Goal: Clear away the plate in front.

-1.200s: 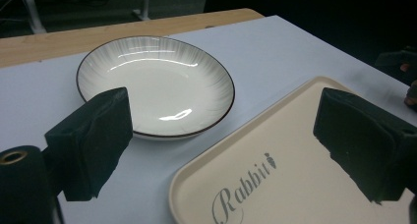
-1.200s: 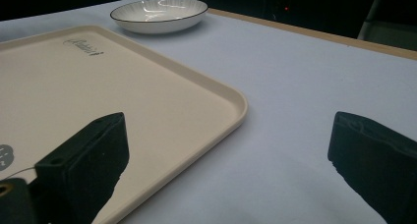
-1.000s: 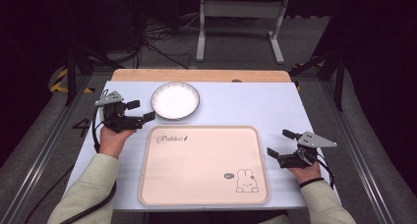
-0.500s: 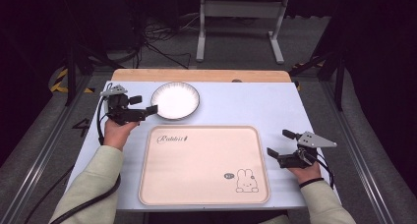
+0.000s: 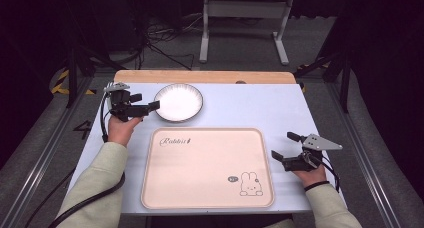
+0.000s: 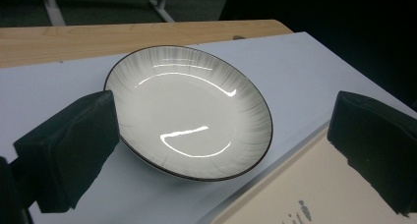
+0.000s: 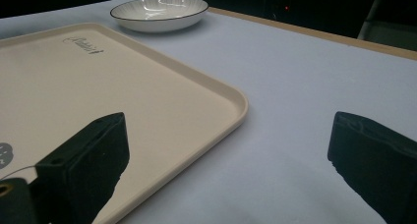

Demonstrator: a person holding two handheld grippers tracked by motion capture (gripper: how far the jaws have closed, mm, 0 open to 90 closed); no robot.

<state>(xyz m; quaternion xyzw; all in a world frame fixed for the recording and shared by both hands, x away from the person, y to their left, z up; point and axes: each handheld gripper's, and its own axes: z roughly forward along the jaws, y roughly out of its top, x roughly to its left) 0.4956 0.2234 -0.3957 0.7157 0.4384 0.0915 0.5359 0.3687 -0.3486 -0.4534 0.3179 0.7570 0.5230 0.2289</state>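
high view has the left gripper [image 5: 145, 102] at the left edge of the white plate [image 5: 178, 102], jaws spread, one tip reaching the rim and the other farther back; whether a tip touches the rim cannot be told. left gripper view looks between its two black jaws, set wide apart with nothing between them but the plate [image 6: 189, 111] just ahead. the right gripper [image 5: 287, 145] sits low at the table's right side, jaws also spread and holding nothing, just beside the right edge of the beige tray [image 5: 207, 168]. that tray lies in the middle of the light blue table [image 5: 250, 105], its near-left corner close to the plate but apart from it; it bears a script word and a small rabbit drawing. nothing lies between the left gripper and the plate. the plate stands flat at the table's far left, shallow, glossy white inside with faint grey rays toward a thin dark rim. right gripper view shows it [image 7: 160, 13] far off beyond the tray [image 7: 123, 101].
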